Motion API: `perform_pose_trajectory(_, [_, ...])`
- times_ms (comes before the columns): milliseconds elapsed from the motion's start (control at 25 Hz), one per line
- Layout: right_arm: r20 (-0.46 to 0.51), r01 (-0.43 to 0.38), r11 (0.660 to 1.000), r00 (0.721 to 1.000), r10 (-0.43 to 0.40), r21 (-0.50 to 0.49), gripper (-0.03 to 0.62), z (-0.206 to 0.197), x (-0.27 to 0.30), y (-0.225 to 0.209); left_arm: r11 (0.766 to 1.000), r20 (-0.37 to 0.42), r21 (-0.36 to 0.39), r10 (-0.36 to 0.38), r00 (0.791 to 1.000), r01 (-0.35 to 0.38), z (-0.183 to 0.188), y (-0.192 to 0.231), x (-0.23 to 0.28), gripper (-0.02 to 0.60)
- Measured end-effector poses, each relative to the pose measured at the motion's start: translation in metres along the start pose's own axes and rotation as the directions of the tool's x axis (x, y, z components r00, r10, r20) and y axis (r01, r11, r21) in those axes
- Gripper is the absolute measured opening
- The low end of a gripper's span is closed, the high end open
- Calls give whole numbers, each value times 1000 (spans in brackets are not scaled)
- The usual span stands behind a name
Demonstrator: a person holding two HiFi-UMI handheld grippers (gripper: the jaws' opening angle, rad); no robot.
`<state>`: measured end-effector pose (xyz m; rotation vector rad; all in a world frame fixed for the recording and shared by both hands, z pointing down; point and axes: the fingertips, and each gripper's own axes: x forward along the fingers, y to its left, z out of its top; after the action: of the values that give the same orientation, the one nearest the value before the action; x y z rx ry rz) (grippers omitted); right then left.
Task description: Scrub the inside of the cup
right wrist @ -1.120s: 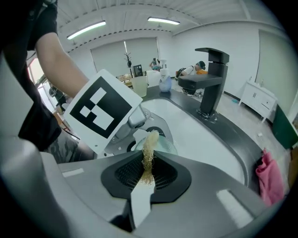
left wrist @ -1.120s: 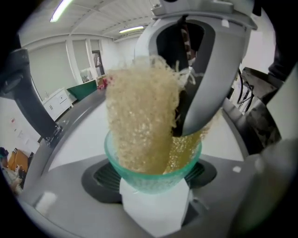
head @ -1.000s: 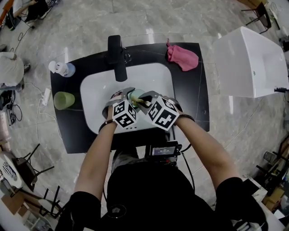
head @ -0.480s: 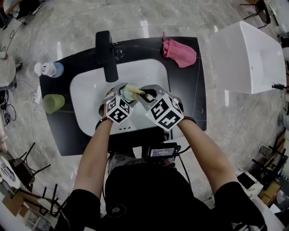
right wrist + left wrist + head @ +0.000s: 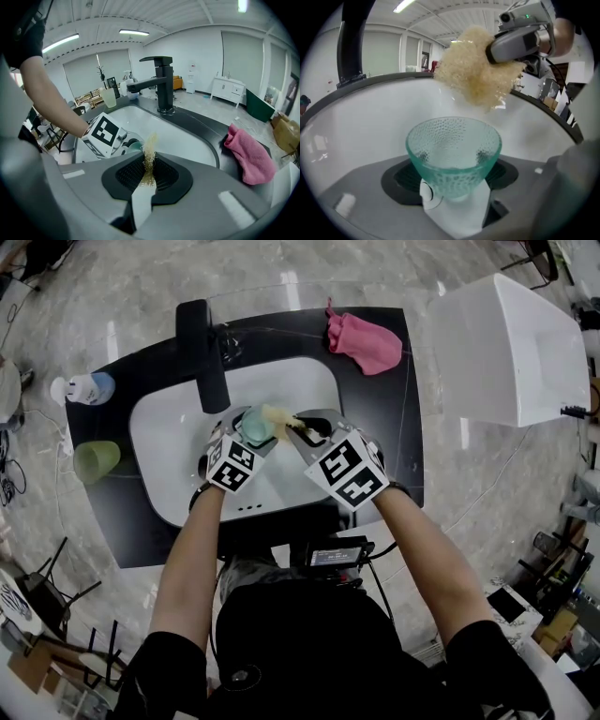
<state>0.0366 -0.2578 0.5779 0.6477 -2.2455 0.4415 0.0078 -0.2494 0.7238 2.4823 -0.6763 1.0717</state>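
Over white sink [image 5: 159, 442] | left gripper [image 5: 251, 427]: fingers clamp teal glass cup [image 5: 453, 152]; right gripper [image 5: 149, 165]: fingers pinch yellowish scrubber [image 5: 476, 70] near cup's rim

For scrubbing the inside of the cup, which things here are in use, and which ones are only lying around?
In use: left gripper holding the glass cup; right gripper holding the scrubber; sink beneath them.
Lying about: pink cloth, green cup, faucet, white box.
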Motion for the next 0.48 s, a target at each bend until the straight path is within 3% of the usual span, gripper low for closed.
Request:
perform_pose_trajectory(360, [11,-12,1000,1000,12,14,43,1,-1,4,998,-19,-58,-32,999,31,-12,-2,-3,374])
perform_pose_trajectory(480, [10,-12,1000,1000,12,24,43,0,-1,6,997,-21,-66,-31,999,30,-13,-1,-6,405])
